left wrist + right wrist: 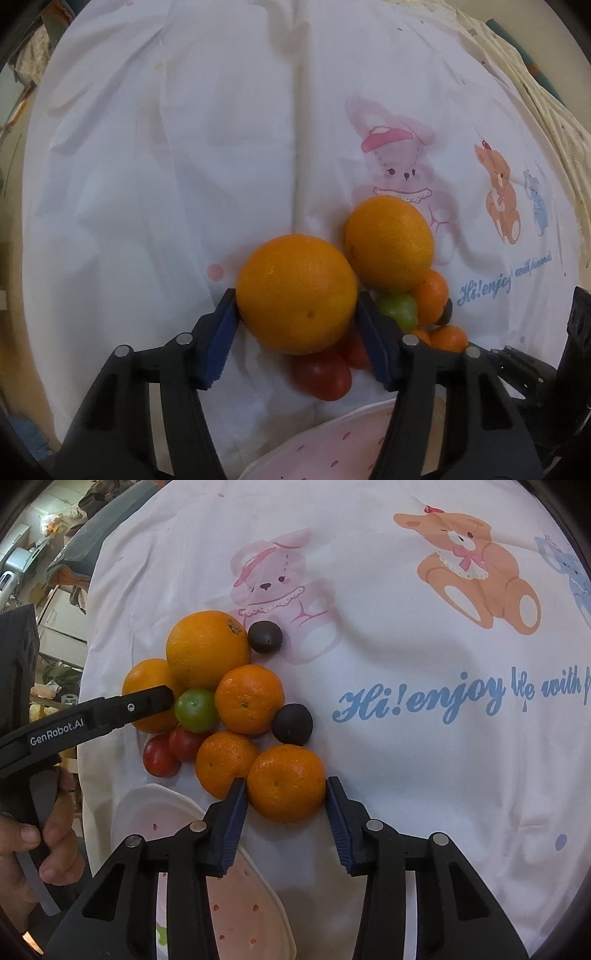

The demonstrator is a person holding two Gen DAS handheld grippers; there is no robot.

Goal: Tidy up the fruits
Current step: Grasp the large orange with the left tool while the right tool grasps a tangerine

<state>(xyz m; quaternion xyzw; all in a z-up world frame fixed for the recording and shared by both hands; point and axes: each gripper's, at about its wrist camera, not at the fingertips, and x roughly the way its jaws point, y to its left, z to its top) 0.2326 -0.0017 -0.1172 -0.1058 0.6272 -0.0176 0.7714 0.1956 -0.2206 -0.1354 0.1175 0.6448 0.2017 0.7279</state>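
Note:
A pile of fruit lies on a white cartoon-print cloth (pixel 406 738). My left gripper (pixel 295 317) is shut on a large orange (pixel 295 293), which also shows in the right wrist view (pixel 147 686). A second large orange (pixel 388 242) (pixel 207 648) sits beside it. My right gripper (pixel 286 799) has its pads at both sides of a mandarin (pixel 286 782), touching it. Two more mandarins (pixel 249 699) (pixel 225 762), a green fruit (pixel 195 709), two red tomatoes (pixel 160 755) and two dark plums (pixel 265 637) (pixel 293 723) lie in the pile.
A pink and white plate (pixel 236 904) (pixel 332 446) lies at the near edge, left of my right gripper. The cloth's edge is at the left in the right wrist view. A person's hand (pixel 33 834) holds the left gripper.

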